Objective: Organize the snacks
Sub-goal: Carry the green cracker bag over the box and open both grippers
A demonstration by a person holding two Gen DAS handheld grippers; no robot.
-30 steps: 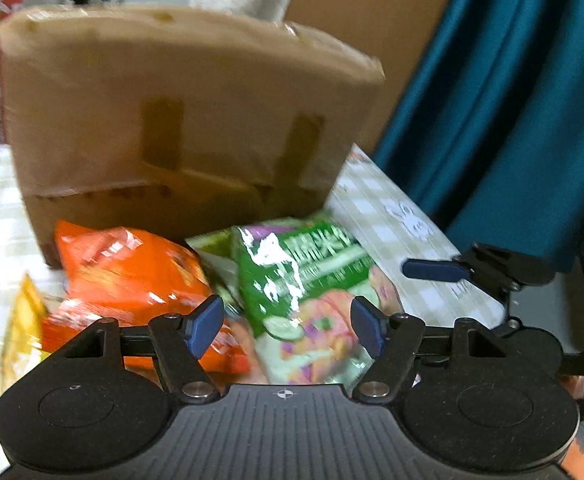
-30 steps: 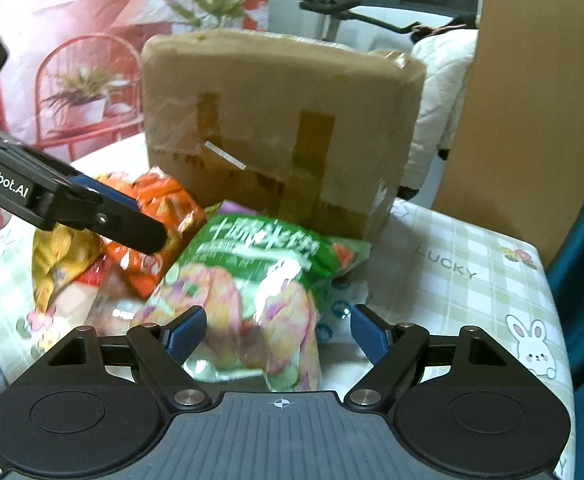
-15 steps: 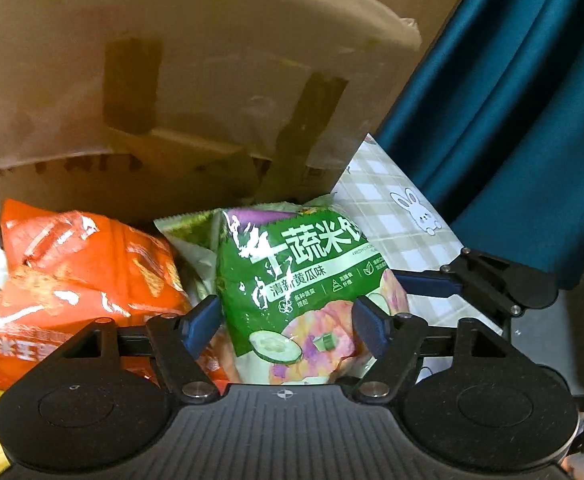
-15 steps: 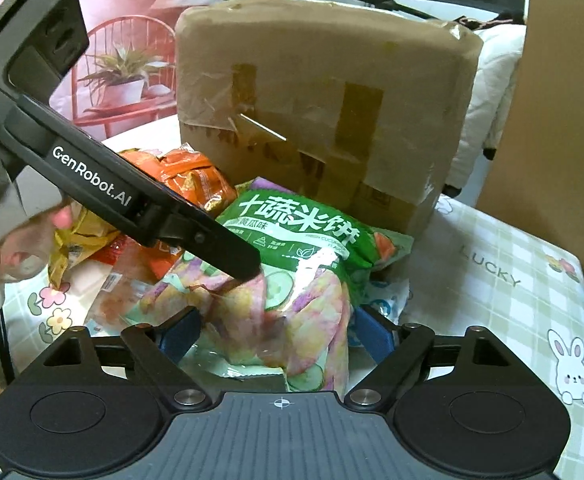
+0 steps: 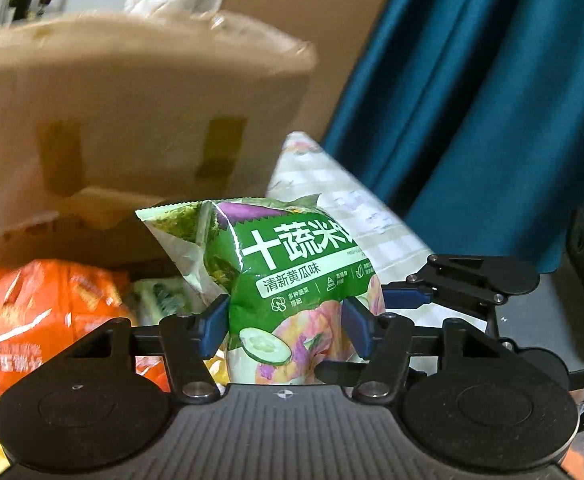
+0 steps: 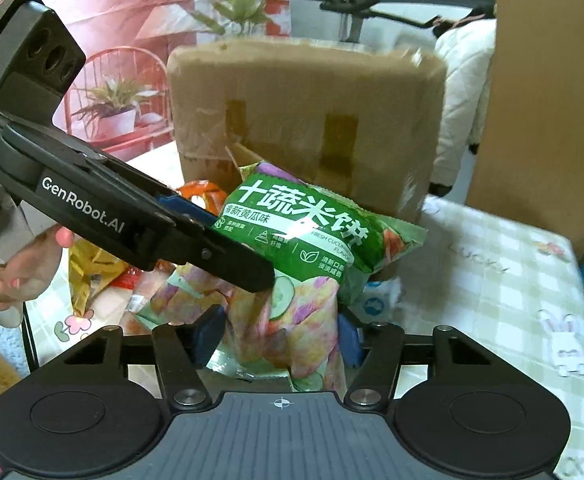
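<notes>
A big taped cardboard box [image 6: 304,120] stands at the back of a table with a checked cloth [image 6: 504,280]. In front of the box, a green snack bag [image 5: 292,280] sits raised above an orange bag [image 5: 48,312] and a yellow bag [image 6: 88,268]. The left gripper [image 5: 286,324] and the right gripper [image 6: 280,336] each have the green bag between their blue pads, jaws closing and pressing its sides. A hand [image 6: 8,276] holds the left gripper.

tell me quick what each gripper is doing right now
left gripper: jaws closing on the green snack bag.
right gripper: jaws closing on the same bag's lower end.
</notes>
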